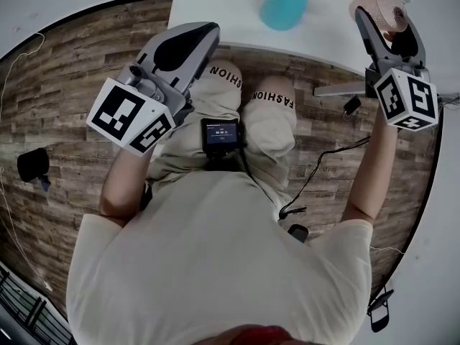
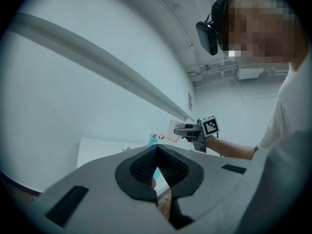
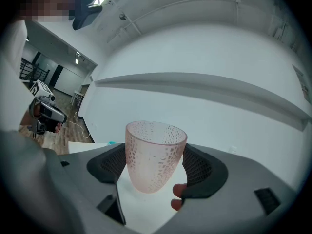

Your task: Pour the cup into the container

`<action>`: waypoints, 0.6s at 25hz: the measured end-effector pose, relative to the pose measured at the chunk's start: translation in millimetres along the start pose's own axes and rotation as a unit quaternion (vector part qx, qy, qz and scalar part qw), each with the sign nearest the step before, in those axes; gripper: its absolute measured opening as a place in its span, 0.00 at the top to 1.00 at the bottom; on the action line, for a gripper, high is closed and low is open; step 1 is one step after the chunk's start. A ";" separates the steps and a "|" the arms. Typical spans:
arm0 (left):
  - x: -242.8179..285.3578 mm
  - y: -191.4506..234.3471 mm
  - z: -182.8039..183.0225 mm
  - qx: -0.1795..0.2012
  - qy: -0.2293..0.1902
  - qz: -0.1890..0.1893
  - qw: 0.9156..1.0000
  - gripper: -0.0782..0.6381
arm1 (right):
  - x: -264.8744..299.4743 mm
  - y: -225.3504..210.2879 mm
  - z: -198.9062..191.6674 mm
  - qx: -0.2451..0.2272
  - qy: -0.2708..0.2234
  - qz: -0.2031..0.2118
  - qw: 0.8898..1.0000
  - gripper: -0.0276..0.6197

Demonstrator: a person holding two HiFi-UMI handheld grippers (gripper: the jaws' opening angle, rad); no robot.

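Over the person's lap at the left, the left hand-held gripper (image 1: 203, 34) hangs just short of the white bench (image 1: 215, 6). Its jaws are together at the tips with nothing between them. Further right on the bench, a teal narrow-necked container (image 1: 284, 4) stands upright. At the far right, the right hand-held gripper (image 1: 383, 21) is clamped on a pink, dimpled, translucent cup (image 3: 155, 155), held upright above the bench and clear of the container.
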State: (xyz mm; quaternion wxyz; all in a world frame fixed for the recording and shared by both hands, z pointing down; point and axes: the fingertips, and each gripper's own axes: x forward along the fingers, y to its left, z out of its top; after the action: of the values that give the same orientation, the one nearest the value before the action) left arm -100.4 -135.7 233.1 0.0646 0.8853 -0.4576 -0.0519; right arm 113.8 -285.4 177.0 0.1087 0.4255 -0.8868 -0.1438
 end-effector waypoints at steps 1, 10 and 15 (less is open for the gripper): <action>-0.1 0.4 -0.2 0.000 0.000 0.001 1.000 0.88 | -0.6 -1.6 -1.0 0.004 0.000 -0.001 1.000 0.39; 1.3 1.7 -2.7 -0.002 0.004 0.002 1.000 0.88 | -4.4 -11.6 -11.2 0.030 0.004 -0.006 1.000 0.39; 1.3 2.5 -4.1 -0.003 0.007 0.003 1.000 0.88 | -5.1 -16.0 -15.7 0.038 0.004 -0.009 0.999 0.39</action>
State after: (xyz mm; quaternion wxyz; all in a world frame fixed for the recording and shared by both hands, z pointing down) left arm -101.0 -138.0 237.5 0.0711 0.8839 -0.4598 -0.0468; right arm 133.5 -293.5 185.8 0.0949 0.4383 -0.8872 -0.1088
